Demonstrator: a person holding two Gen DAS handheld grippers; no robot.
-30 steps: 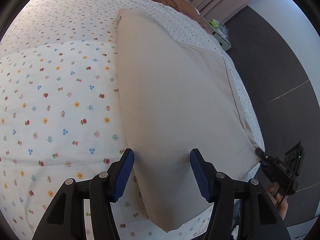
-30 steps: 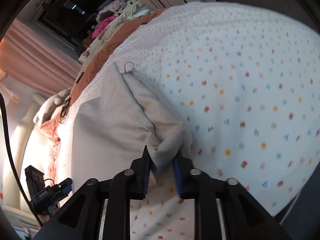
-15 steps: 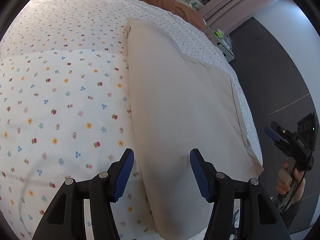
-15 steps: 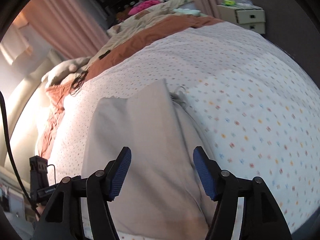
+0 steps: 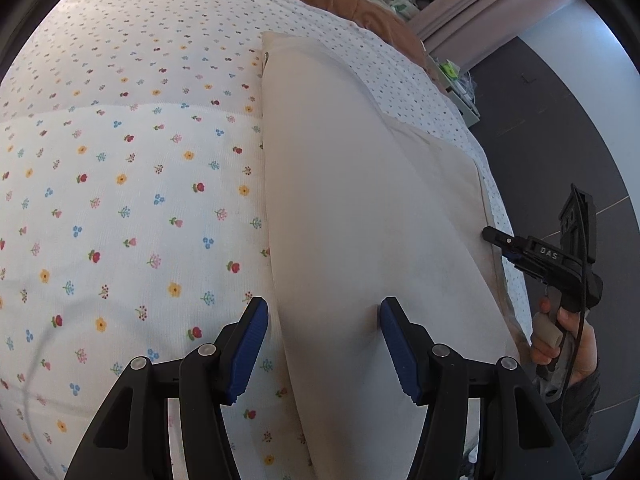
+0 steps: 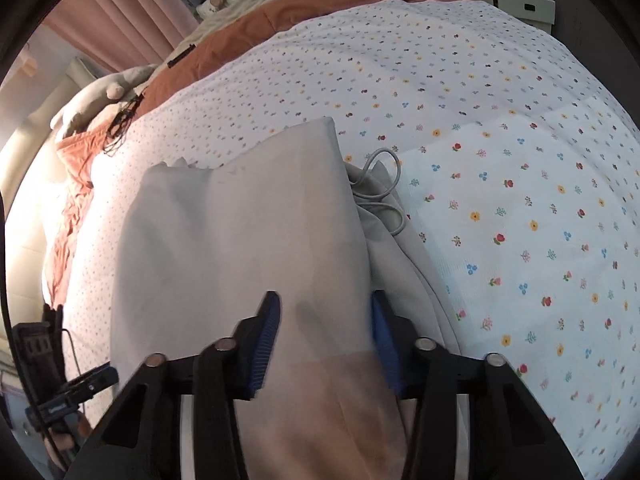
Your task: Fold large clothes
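Left wrist view: a bed covered by a white flower-print sheet (image 5: pixel 120 184) fills the picture. Left of the folded garment lies bare sheet. The left gripper (image 5: pixel 320 344) hangs low over the near end of the beige garment (image 5: pixel 360 208), its blue pads set well apart, the left pad over the sheet just beside the garment's left edge, the right pad over the cloth; they grip nothing. The garment lies flat as a long folded strip running away across the bed, with a lower layer showing along its right side. Right of the garment, at the bed's edge, a hand (image 5: pixel 568 344) holds the right gripper (image 5: pixel 500 240), whose tips point at the garment's right hem.

Right wrist view: left of the garment, pale sheet and an orange blanket (image 6: pixel 280 28). The right gripper's jaws have just been closing and stand apart, blurred, with a fold of the beige cloth between them; whether the pads press it cannot be told. Right of the garment lies a loose drawstring (image 6: pixel 384 184), then flowered sheet.
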